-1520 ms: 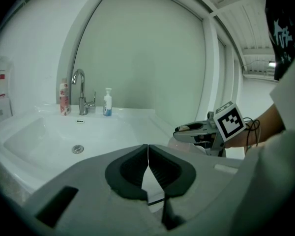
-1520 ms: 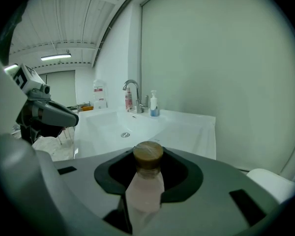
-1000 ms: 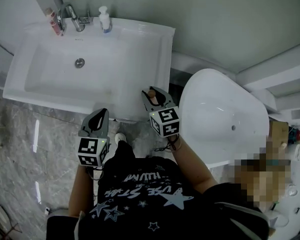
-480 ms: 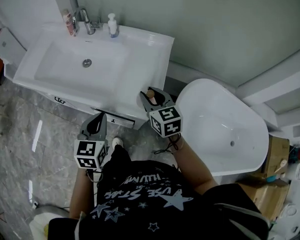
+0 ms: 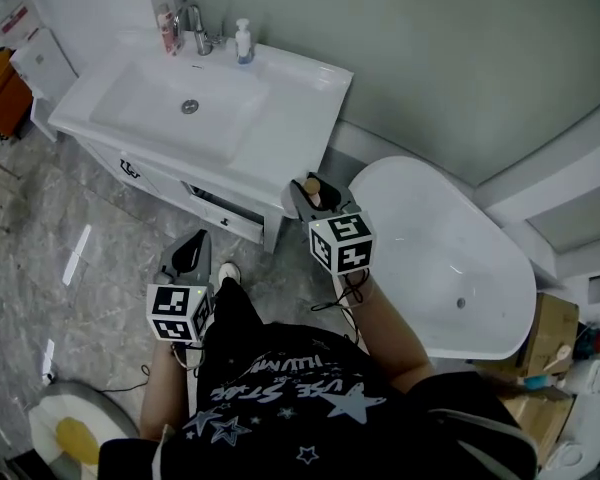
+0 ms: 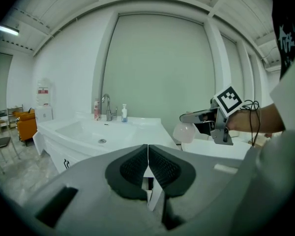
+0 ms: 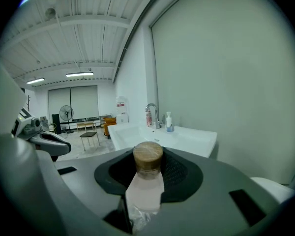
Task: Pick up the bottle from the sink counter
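A small translucent bottle [image 7: 146, 187] with a round wooden cap stands between the jaws of my right gripper [image 7: 148, 170], which is shut on its body. In the head view that gripper [image 5: 311, 192] hangs in the air off the front right corner of the white sink counter [image 5: 285, 118], the bottle's cap [image 5: 313, 186] showing between its fingers. The left gripper view shows the held bottle [image 6: 183, 132] from the side. My left gripper [image 5: 193, 252] is lower and to the left, over the floor. Its jaws [image 6: 147, 164] are shut with nothing between them.
On the back of the counter stand a faucet [image 5: 192, 18], a pump dispenser [image 5: 243, 42] and a pink tube [image 5: 165, 17]. A white bathtub [image 5: 450, 258] lies to the right. An orange chair [image 5: 0, 93] is at the far left, and a drawer under the counter stands ajar.
The sink counter has slid farther away and up-left in the head view as the person backs off. Both grippers keep their pose, the bottle still held in the right one.
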Demonstrator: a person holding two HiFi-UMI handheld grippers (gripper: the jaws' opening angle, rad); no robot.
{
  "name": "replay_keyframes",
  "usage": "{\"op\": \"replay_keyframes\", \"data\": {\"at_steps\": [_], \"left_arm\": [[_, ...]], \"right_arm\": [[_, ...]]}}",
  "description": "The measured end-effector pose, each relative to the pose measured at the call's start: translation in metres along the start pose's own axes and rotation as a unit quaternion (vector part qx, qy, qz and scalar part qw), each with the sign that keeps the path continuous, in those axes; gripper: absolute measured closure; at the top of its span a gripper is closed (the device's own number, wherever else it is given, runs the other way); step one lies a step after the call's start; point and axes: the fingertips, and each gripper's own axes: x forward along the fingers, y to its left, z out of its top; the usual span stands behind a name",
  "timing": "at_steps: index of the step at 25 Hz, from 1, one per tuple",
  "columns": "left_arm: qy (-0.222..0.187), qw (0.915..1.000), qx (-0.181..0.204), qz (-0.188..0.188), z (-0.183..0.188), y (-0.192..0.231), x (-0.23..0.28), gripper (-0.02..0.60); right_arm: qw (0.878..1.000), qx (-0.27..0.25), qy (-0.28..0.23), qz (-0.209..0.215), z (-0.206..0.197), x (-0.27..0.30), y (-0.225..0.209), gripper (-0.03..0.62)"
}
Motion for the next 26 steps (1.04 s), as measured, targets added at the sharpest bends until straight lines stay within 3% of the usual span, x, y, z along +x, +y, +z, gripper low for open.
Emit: {"op": "replay_keyframes", "data": {"at_steps": [11, 26], "left_arm": [[0.008, 0.9997, -0.007, 0.024, -0.034, -0.049, -0.064, 0.561], [0.012, 0.9997, 0.001, 0.023, -0.056, -0.040, -0.150, 0.561]], "right_arm": [[1.000, 0.004, 0.003, 0.018, -0.030, -0.064, 0.015, 0.464], [1.000, 0.006, -0.007, 0.016, -0.034, -0.109, 0.086, 0.464]]}}
